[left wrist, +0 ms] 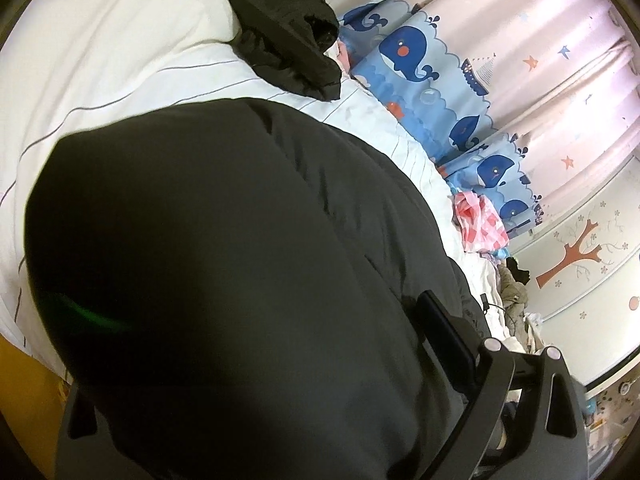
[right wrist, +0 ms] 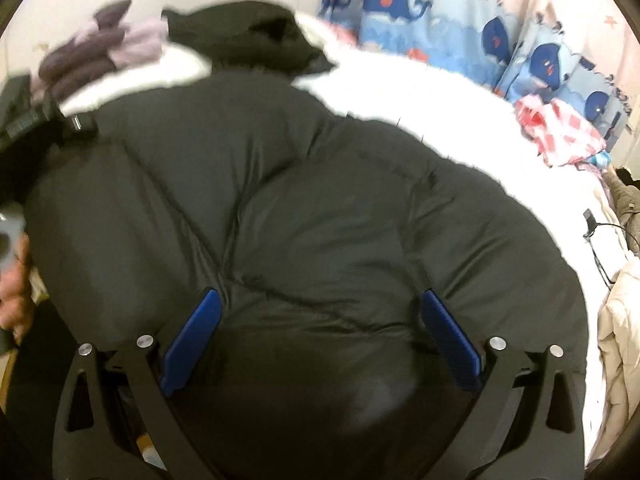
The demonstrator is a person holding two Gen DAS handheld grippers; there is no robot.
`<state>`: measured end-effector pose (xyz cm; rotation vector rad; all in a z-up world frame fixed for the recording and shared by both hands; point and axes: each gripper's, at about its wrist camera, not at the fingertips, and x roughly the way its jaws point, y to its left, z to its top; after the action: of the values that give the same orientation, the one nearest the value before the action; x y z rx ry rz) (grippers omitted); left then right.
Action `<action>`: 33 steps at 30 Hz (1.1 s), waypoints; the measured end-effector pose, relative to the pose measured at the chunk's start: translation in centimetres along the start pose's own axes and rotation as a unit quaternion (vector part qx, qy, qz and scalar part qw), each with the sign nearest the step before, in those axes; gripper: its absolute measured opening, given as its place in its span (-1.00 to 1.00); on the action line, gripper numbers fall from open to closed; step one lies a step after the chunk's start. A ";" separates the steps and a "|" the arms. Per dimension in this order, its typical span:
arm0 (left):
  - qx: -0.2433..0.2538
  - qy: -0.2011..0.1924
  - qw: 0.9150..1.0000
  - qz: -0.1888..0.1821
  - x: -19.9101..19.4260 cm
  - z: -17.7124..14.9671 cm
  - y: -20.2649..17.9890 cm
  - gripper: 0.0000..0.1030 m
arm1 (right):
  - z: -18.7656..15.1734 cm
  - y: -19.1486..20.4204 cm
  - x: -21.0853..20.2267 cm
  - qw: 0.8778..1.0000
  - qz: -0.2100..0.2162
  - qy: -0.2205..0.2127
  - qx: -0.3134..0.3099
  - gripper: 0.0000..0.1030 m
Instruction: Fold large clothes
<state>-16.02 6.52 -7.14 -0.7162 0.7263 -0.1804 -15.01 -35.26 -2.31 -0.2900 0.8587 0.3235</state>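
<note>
A large dark grey puffer jacket (right wrist: pixel 304 208) lies on the white bed (right wrist: pixel 420 92). My right gripper (right wrist: pixel 320 332) is open, its blue pads (right wrist: pixel 196 332) spread wide just above the jacket's near part. In the left wrist view the jacket (left wrist: pixel 240 260) fills the frame and covers my left gripper; only the right pad (left wrist: pixel 448 332) shows, pressed against the fabric. The left finger is hidden under the jacket. The other gripper (right wrist: pixel 24 120) shows at the far left edge of the right wrist view, at the jacket's end.
A folded black garment (left wrist: pixel 288 28) lies on the bed beyond the jacket, also in the right wrist view (right wrist: pixel 248 36). Purple clothes (right wrist: pixel 100 48) sit at the back left. Whale-print bedding (left wrist: pixel 420 76) and a pink checked cloth (right wrist: pixel 560 132) lie along the curtain side.
</note>
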 end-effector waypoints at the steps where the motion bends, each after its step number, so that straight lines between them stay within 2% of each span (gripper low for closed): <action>1: 0.004 -0.001 1.000 0.001 0.0 0.0 -0.1 0.79 | 0.0 0.0 0.1 1.000 -0.003 0.000 -0.003 0.88; 5: 0.023 -0.008 1.000 0.001 -0.1 0.1 -0.5 0.79 | 0.1 0.1 -1.0 1.000 -0.007 -0.023 -0.002 0.88; 12: 0.061 -0.022 0.998 0.001 -0.3 -0.2 -2.1 0.79 | -0.6 0.5 0.2 1.000 -0.010 -0.006 -0.010 0.88; 15: 0.075 -0.032 0.997 -0.011 -0.6 -0.2 -2.9 0.70 | -0.5 0.9 0.5 1.000 -0.019 -0.001 -0.023 0.88; 18: 0.084 -0.034 0.995 -0.052 -1.0 0.2 -3.7 0.31 | -0.9 1.1 0.7 0.999 -0.023 0.000 -0.026 0.88; 19: 0.081 -0.031 0.994 -0.071 -1.1 0.5 -3.9 0.13 | -1.0 1.1 0.8 0.999 -0.024 0.001 -0.028 0.88; 22: 0.069 -0.026 0.989 -0.131 -1.3 1.3 -4.9 -0.05 | -1.1 0.7 1.0 0.999 -0.020 0.002 -0.026 0.88; 25: 0.063 -0.014 0.977 -0.203 -1.1 1.7 -7.2 -0.11 | -1.3 -0.3 0.9 1.000 0.003 -0.008 -0.007 0.88; 27: 0.083 -0.011 0.968 -0.237 -1.1 1.5 -9.8 -0.11 | -1.8 -1.6 0.6 0.999 0.028 -0.024 0.018 0.88; 29: 0.118 -0.002 0.958 -0.260 -1.0 0.8 -12.7 -0.11 | -2.5 -2.9 0.3 0.997 0.054 -0.038 0.044 0.88; 33: 0.225 0.039 0.932 -0.283 0.8 -2.3 -20.1 -0.11 | -4.5 -6.4 -0.2 0.985 0.127 -0.070 0.091 0.88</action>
<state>-15.19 -10.13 4.35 -0.4603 0.5088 -0.8799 -15.74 -42.79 -4.14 0.0134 0.7810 0.4928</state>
